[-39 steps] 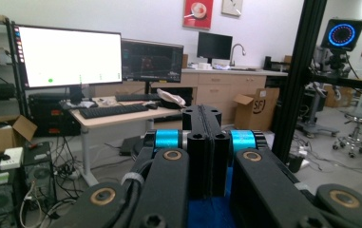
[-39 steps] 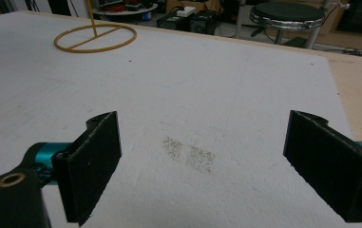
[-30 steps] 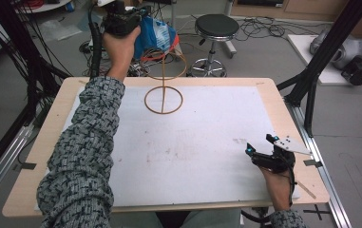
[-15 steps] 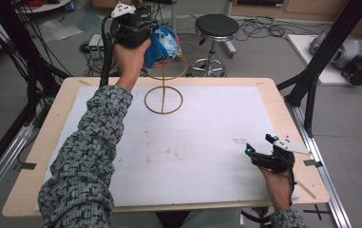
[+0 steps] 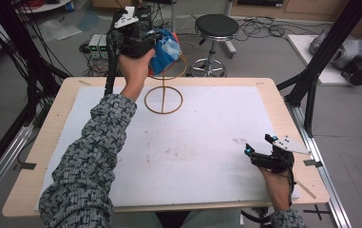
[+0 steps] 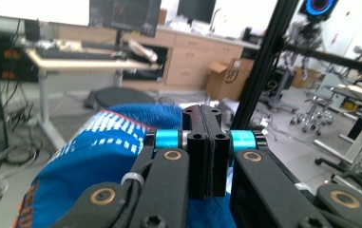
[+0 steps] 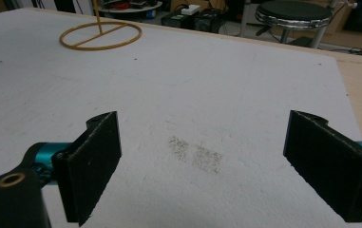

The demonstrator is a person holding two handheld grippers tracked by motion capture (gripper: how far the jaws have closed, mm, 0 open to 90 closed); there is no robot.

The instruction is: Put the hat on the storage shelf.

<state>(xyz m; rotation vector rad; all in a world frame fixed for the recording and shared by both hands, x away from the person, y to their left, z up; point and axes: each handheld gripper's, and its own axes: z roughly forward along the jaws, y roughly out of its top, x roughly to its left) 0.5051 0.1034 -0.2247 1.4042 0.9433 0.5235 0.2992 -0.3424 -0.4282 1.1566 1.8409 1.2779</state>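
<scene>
The left gripper (image 5: 143, 42) was raised beyond the far edge of the table (image 5: 50, 142), its jaws pressed together and pinching a blue bag (image 5: 165, 50), which hung at the jaws. Just below the bag stood a wooden ring stand (image 5: 163, 99) on the white mat (image 5: 202, 142). The right gripper (image 5: 270, 156) rested low near the mat's right edge, jaws spread wide, with nothing between them.

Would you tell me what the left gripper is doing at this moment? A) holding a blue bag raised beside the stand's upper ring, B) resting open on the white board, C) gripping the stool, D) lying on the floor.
A: the left gripper is lifted, jaws pressed together on the blue bag, next to the wooden ring stand.
</scene>
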